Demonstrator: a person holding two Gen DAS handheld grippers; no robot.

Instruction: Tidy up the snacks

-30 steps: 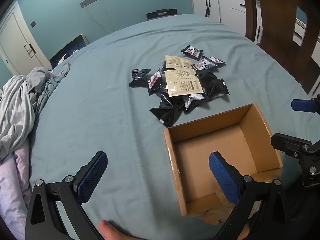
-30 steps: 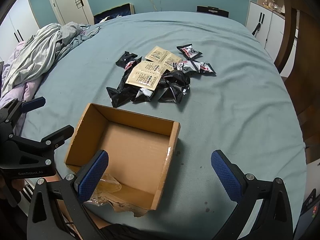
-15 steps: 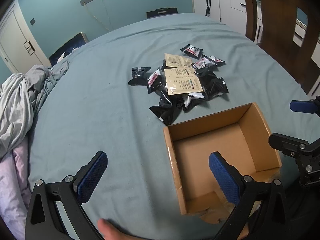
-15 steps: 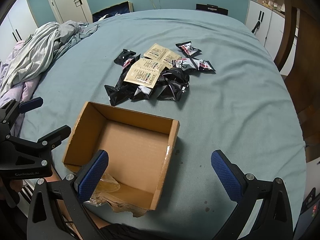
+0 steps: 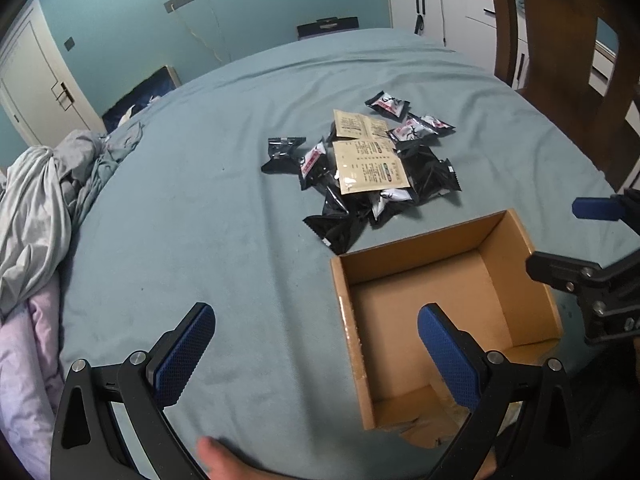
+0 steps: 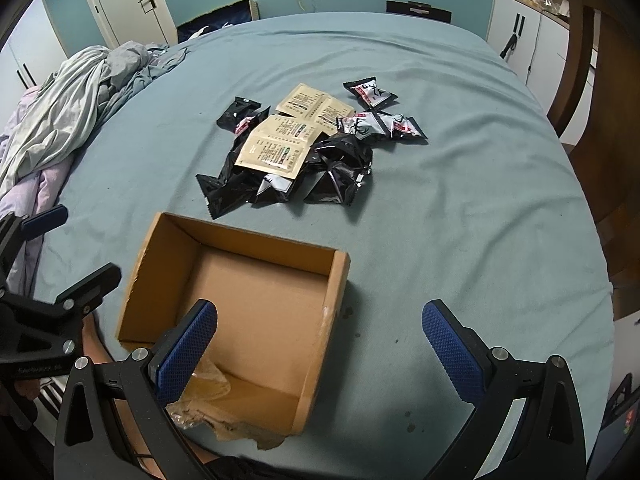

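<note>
Snacks (image 5: 366, 168) lie in a loose heap on the bed (image 5: 200, 208), seen from the left wrist: black foil packets with two tan sachets on top, just beyond the far wall of an open cardboard box (image 5: 444, 304) that holds no packets. The left gripper (image 5: 316, 348) hangs low over the bed at the near left corner of the box, its jaws spread wide and holding nothing; one blue pad sits over the box's interior, the other over bare sheet. The right gripper (image 5: 588, 240) shows at the right edge, past the box. Nothing is packed yet, so I judge the task to be at its very start, in the reach for a first packet.

From the right wrist, the same pile (image 6: 308, 148) sits beyond the box (image 6: 236, 312), the nearest black packet almost touching its far rim. The right gripper (image 6: 320, 340) has its jaws spread and empty, straddling the box's right wall. Torn tape and paper hang at the box's near edge. The next move probably calls for a reach forward over the box, then closing on a single packet at the pile's near edge, not on the overlapping ones.
</note>
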